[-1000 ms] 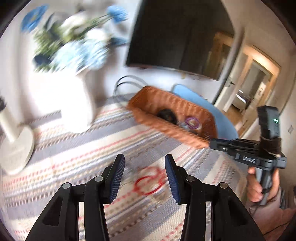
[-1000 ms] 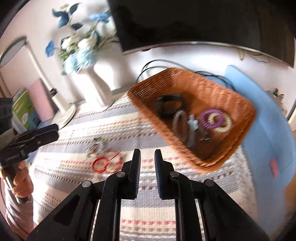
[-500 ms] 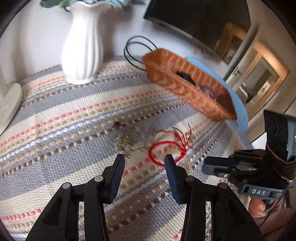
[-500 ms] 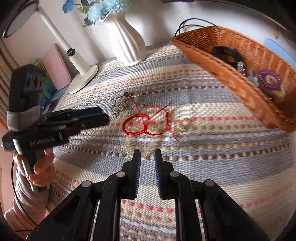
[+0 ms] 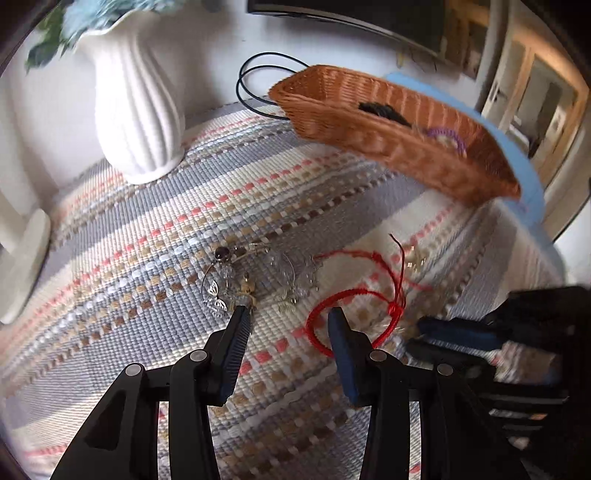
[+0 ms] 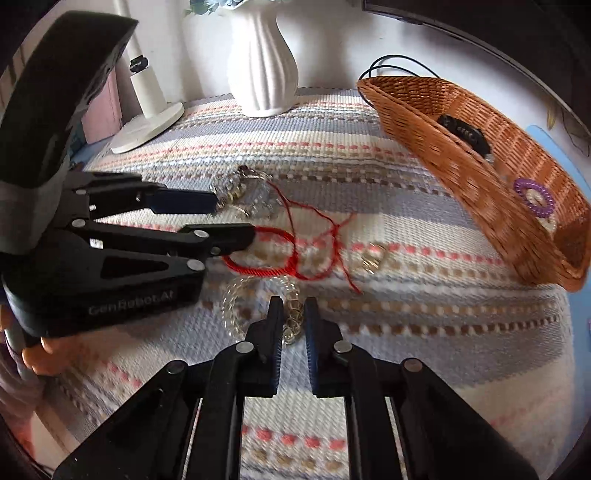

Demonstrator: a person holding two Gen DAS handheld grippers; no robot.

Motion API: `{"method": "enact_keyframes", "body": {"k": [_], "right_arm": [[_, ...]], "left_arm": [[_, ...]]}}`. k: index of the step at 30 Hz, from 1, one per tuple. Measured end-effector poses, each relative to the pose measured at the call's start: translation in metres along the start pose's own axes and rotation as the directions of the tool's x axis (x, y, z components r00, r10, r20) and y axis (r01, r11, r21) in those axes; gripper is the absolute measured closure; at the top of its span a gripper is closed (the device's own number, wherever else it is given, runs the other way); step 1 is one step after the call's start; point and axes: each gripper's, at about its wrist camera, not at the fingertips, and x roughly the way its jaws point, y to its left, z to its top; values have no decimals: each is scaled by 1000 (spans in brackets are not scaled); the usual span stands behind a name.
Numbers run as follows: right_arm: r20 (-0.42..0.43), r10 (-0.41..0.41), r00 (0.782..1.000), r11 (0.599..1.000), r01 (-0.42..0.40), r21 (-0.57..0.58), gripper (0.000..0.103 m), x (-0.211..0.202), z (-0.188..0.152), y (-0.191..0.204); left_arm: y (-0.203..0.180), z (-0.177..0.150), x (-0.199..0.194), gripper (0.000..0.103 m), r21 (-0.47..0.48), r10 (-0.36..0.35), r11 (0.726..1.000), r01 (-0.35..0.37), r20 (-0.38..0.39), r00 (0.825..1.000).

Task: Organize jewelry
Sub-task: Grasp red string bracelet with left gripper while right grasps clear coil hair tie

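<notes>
Low over striped cloth, left gripper (image 5: 286,314) jaws released astride red cord bracelet (image 5: 354,314) lying flat, right gripper (image 6: 292,314) jaws nearly clenched.

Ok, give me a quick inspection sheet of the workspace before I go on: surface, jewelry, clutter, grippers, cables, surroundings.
Surface: striped woven mat, lying flat.
Job's things: red cord bracelet, clear bead bracelet and a silver charm tangle loose on the mat; wicker basket already holds a black band and a purple coil ring.
Clutter: white vase, white lamp base.
Grippers: left gripper open, low over the charms and red cord; right gripper nearly closed around the clear beads, grip not confirmed.
Cables: black cable looped behind the basket.
Surroundings: dark screen on the wall, doorway to the right.
</notes>
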Motion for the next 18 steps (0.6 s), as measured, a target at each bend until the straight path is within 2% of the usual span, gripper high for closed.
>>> {"method": "enact_keyframes", "body": {"k": [3,10,13,16,17,18], "right_arm": [[-4,-14,1000,1000,13,-10,92,-11,-15,-10],[-6,-36,999,999,36,17,93,-38,-44,-36],[-3,-40,999,999,40,10,88,-37,-44,-34],[19,-61,998,997,62,-37,79,-32,-42,-20],[28,-97,995,993,98,-70,79,-31,-42,-13],[31,-120,992,988,122,-98,81,-30,-42,-7]], "left_arm": [[-4,-9,-1,60,28,1,1000,0,-22,1000],[-10,-26,-16,60,58,1,998,0,-22,1000],[-14,-23,-13,62,63,6,998,-4,-19,1000],[-19,-22,-13,83,65,-4,998,5,-10,1000],[-20,-23,-13,94,63,-1,998,1,-7,1000],[-22,-23,-13,97,61,0,998,0,-5,1000]]}}
